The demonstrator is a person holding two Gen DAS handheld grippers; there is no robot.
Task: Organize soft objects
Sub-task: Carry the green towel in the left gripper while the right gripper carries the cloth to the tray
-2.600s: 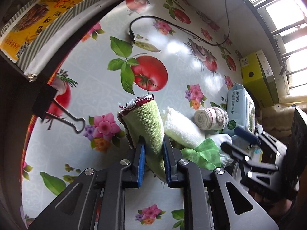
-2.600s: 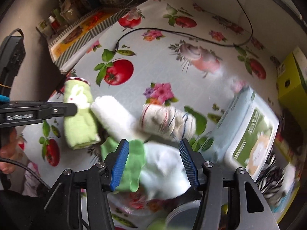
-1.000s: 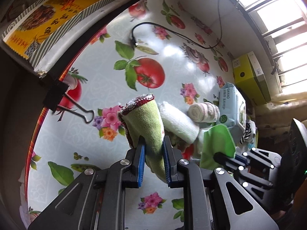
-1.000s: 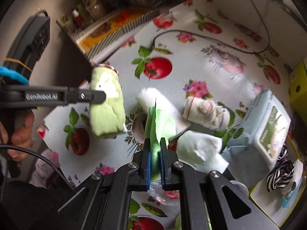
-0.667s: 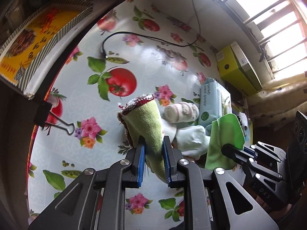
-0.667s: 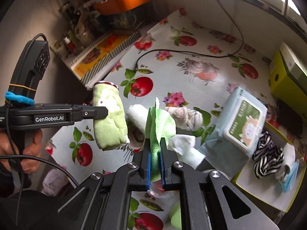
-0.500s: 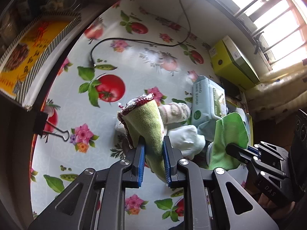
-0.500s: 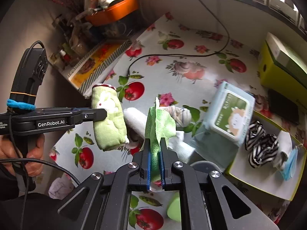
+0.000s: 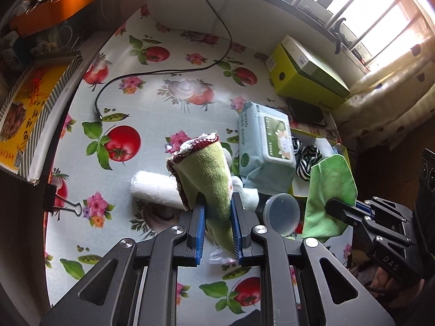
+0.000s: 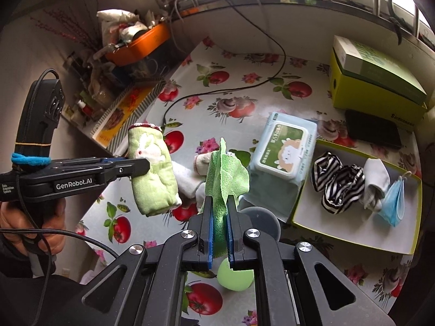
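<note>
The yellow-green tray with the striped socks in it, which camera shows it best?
The right wrist view: the whole tray is open to it, with striped socks, white sock and blue face mask. The left wrist view shows only a sliver behind the wipes pack and green cloth.

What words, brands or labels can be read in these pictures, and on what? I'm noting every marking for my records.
"GenRobot.AI": side of the left claw, seen from the right wrist.
"Data Acquisition System": small print on the same tool.
"DAS": body of the right claw, seen from the left wrist.
Wipes pack: print too small to read.
Yellow-green box: lettering blurred.
Yellow printed sheet: characters unreadable.
</note>
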